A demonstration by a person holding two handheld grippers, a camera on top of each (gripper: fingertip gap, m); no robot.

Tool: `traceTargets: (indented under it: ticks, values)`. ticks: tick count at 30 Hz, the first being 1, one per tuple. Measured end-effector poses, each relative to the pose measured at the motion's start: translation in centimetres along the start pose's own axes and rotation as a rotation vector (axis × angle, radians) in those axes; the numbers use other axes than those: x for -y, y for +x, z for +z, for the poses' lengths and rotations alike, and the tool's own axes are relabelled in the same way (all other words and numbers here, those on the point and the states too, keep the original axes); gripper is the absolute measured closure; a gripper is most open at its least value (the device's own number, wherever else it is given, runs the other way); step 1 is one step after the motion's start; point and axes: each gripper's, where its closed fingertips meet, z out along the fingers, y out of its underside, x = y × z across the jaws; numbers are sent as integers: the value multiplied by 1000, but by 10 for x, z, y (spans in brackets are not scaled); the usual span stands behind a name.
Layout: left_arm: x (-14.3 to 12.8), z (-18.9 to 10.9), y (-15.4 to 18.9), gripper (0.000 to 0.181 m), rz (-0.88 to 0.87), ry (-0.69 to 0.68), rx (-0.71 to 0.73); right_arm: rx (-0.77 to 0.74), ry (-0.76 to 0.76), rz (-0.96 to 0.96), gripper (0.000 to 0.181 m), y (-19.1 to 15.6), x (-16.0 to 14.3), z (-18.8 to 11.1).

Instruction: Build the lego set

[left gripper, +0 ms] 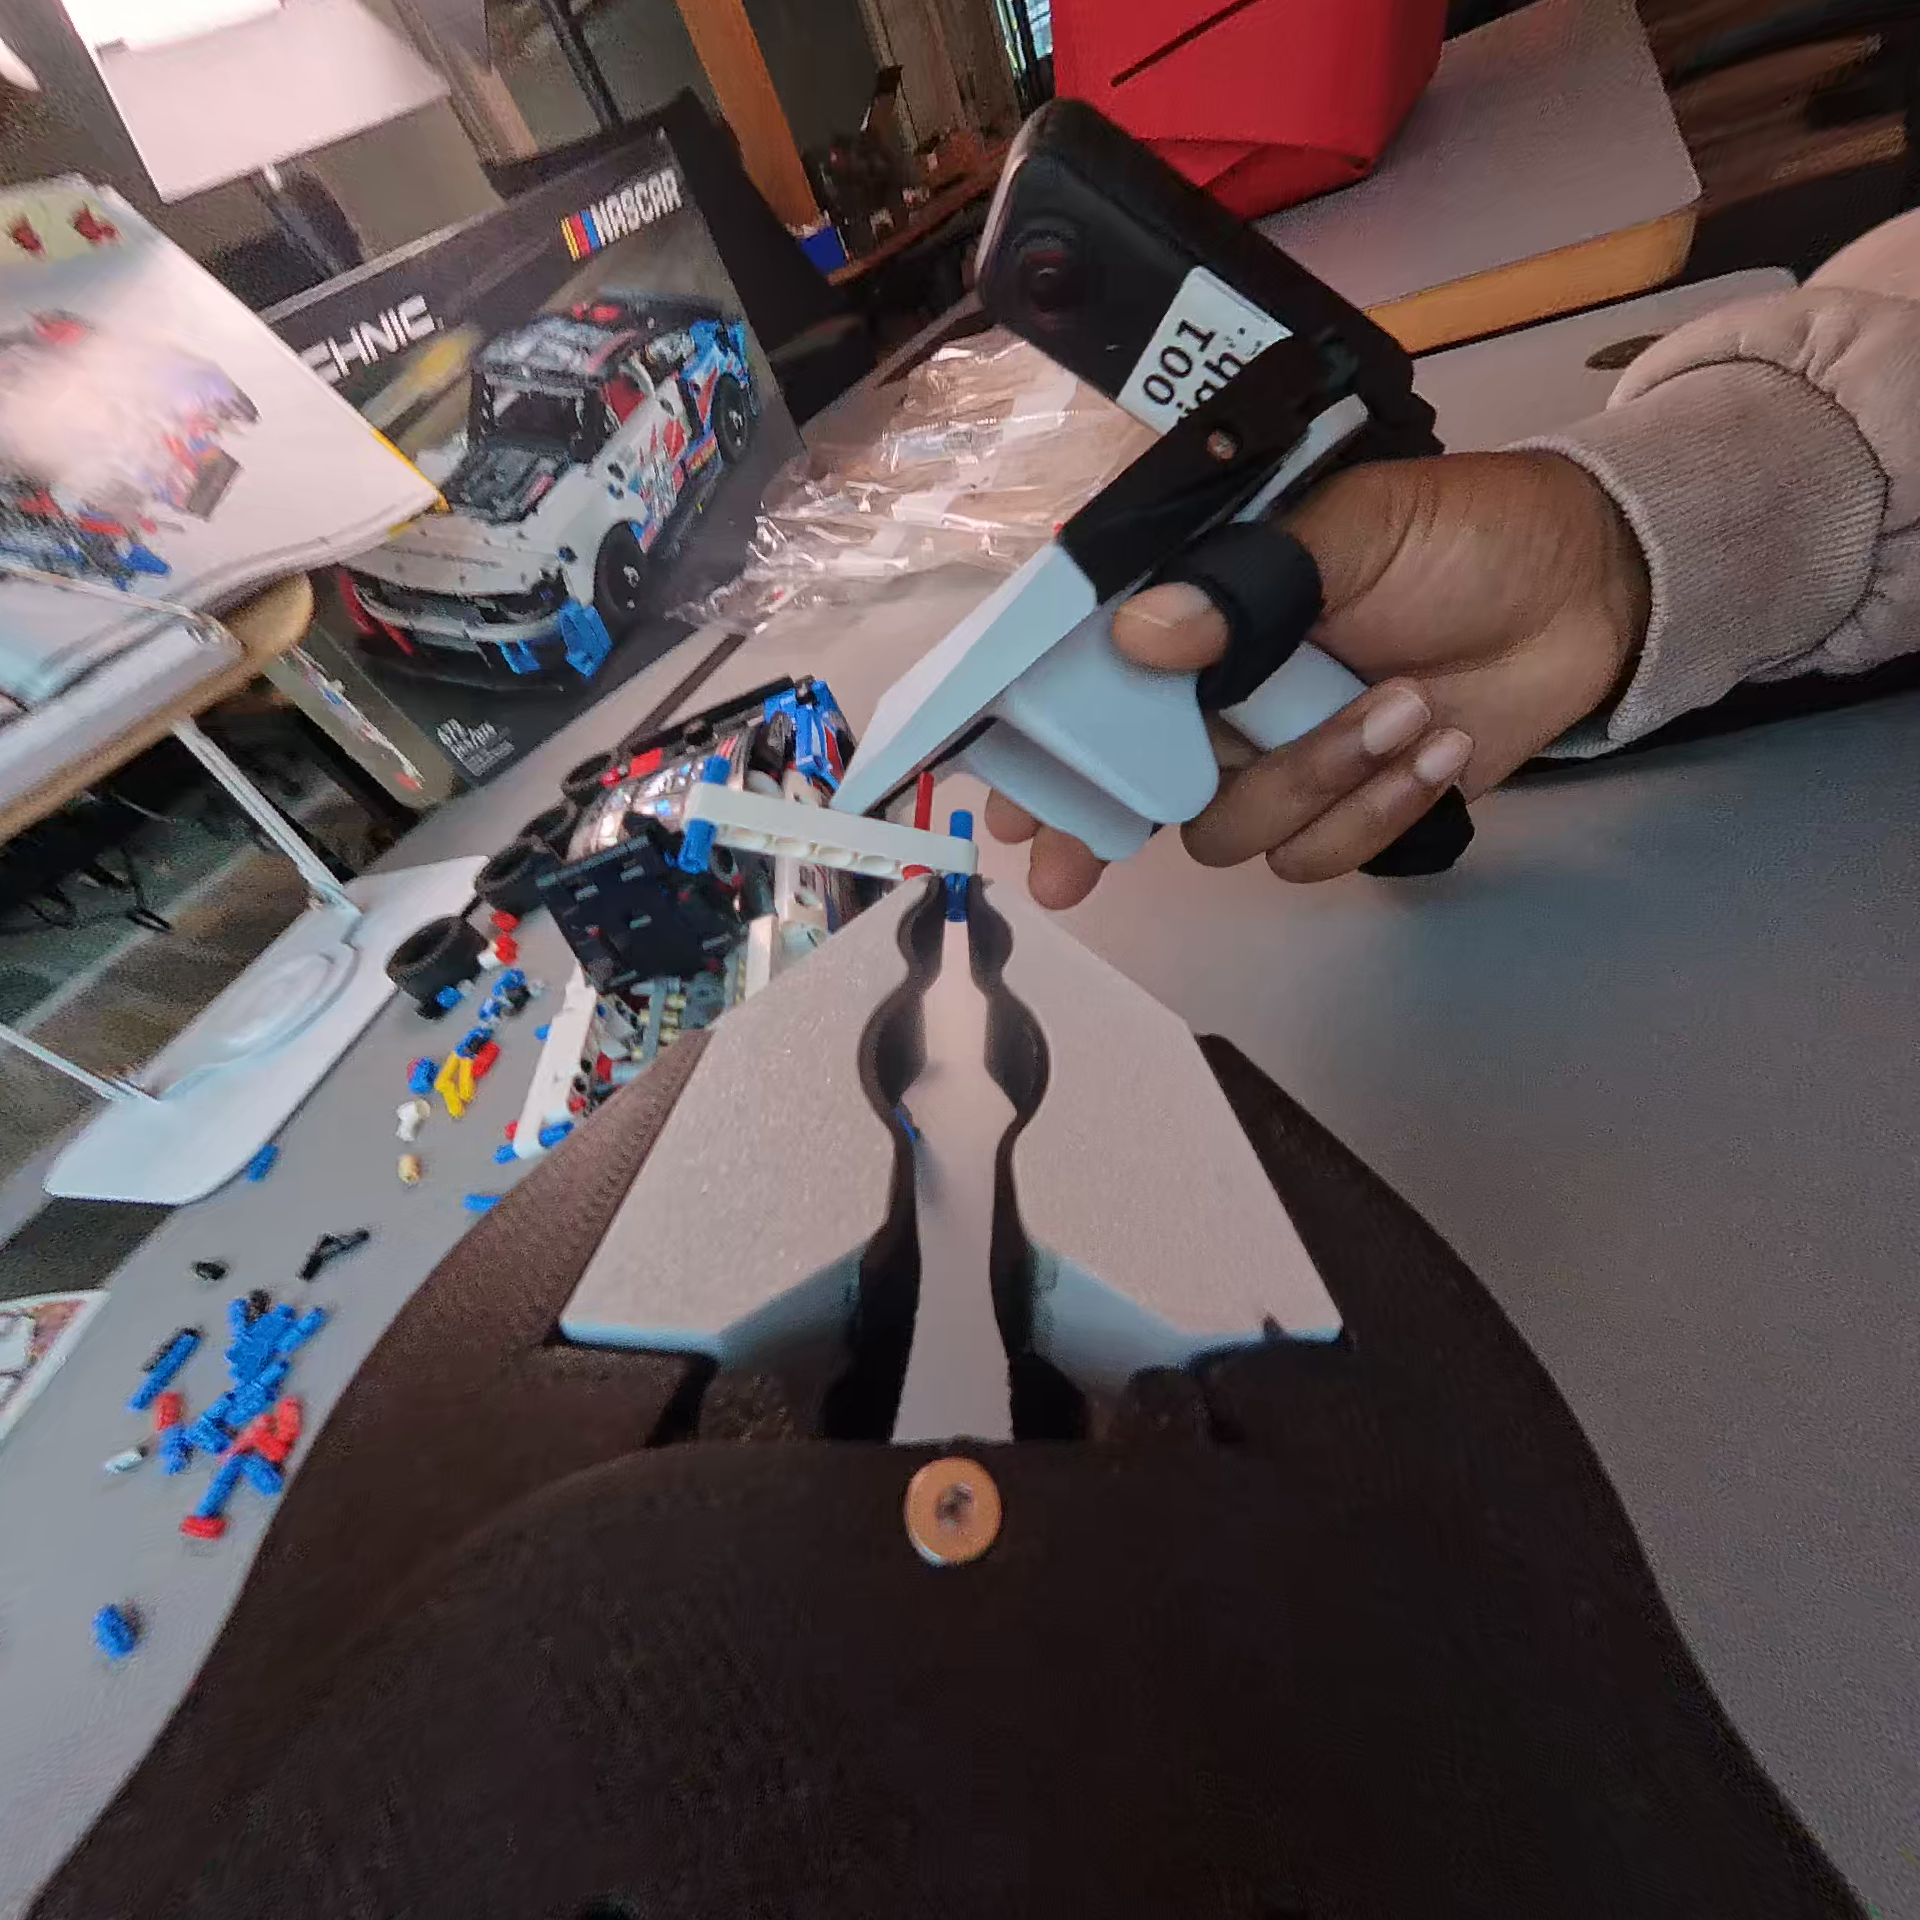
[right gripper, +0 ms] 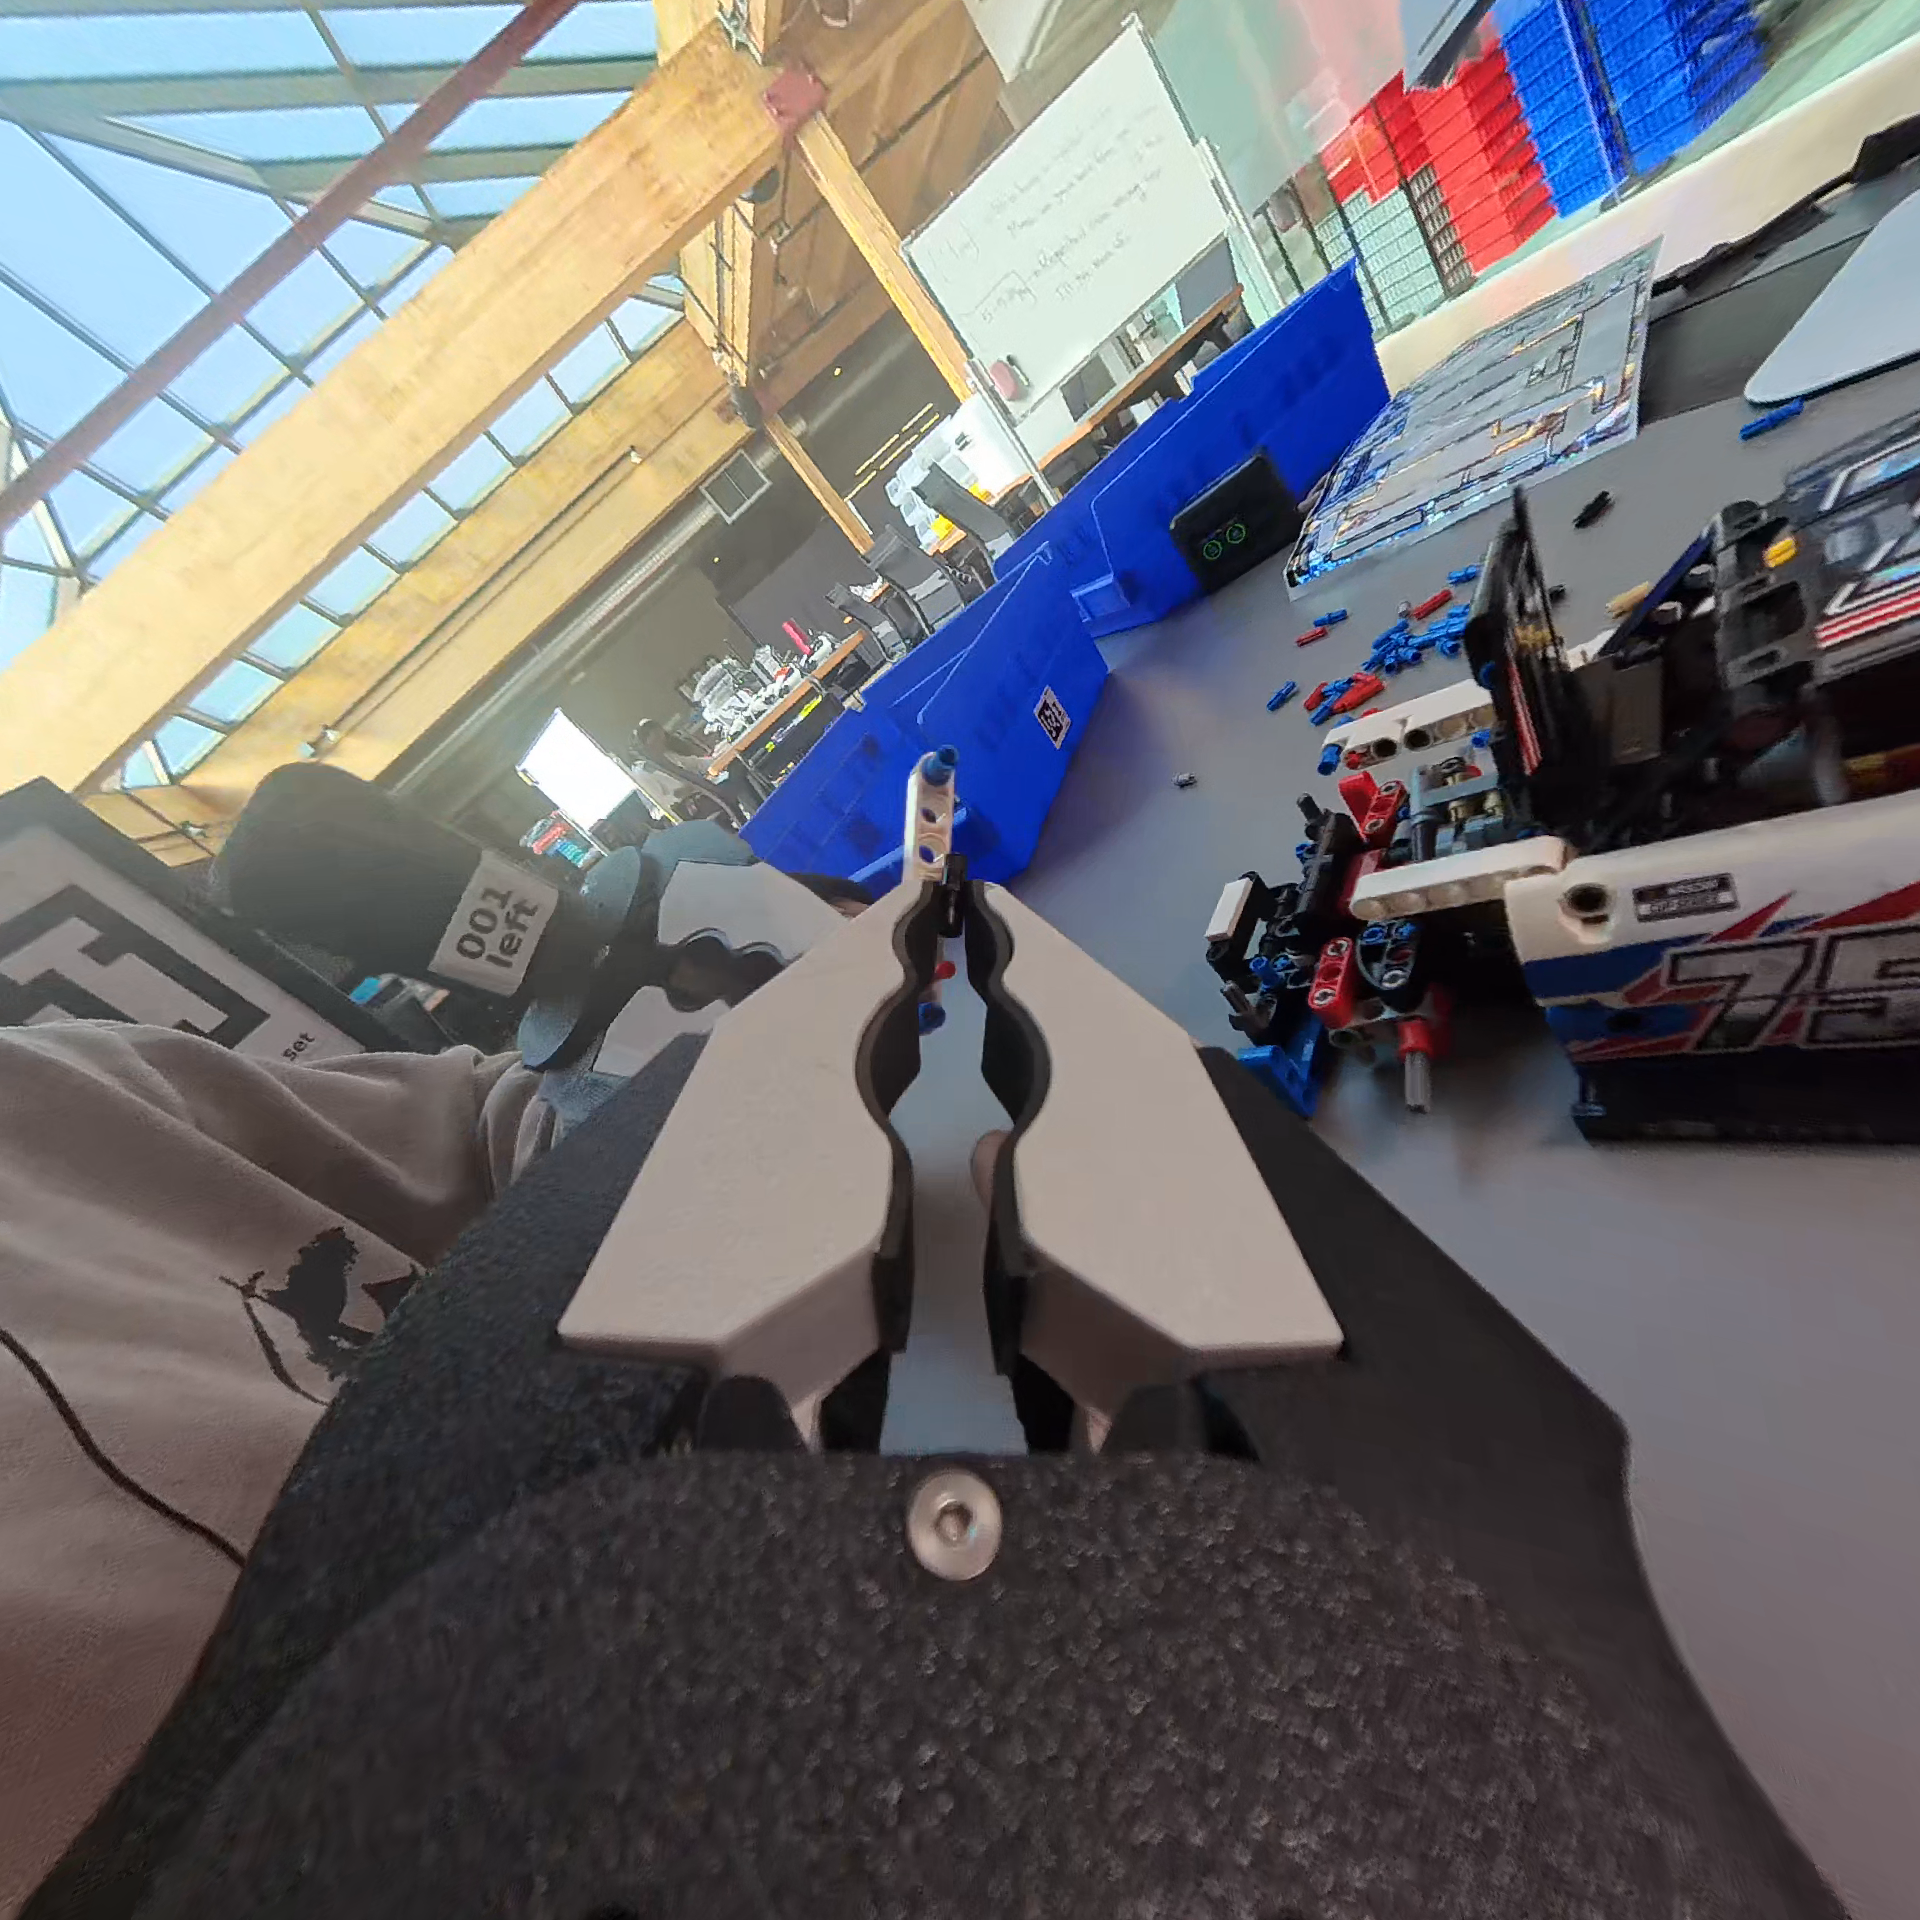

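My right gripper [right gripper: 948,891] is shut on a short white Lego beam [right gripper: 928,821] that has a blue pin [right gripper: 943,756] at its far end. It holds the beam above the grey table. In the left wrist view the same beam [left gripper: 831,836] lies crosswise under the right gripper [left gripper: 862,802]. My left gripper [left gripper: 951,899] is shut on a blue pin [left gripper: 958,868] at the beam's near end. The partly built race car [left gripper: 707,883] stands just behind, and shows at the right in the right wrist view [right gripper: 1662,831].
Loose blue and red pins [left gripper: 239,1403] and black tyres [left gripper: 436,956] lie at the left. The set's box [left gripper: 540,468], a booklet on a stand [left gripper: 156,395] and plastic bags [left gripper: 935,468] stand behind. Blue bins [right gripper: 1039,644] and a sticker sheet [right gripper: 1475,416] lie beyond.
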Motion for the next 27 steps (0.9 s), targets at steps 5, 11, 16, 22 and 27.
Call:
traceTargets:
  ticks: [5,11,16,22,27]
  values:
    - [-8,-4,-6,180,-110,-2,-41,3,-39,-5,179,3,-6,-2]
    - [-35,0,15,179,-251,-137,-260,-6,-241,-143,178,13,-18,-12]
    - [-77,-5,45,179,-266,-392,-434,-63,-567,-531,178,35,-49,-35]
    - [-82,-9,49,170,-287,-447,-481,-56,-670,-632,178,39,-70,-37]
    - [-88,-14,34,155,-324,-501,-462,-50,-675,-632,178,37,-71,-38]
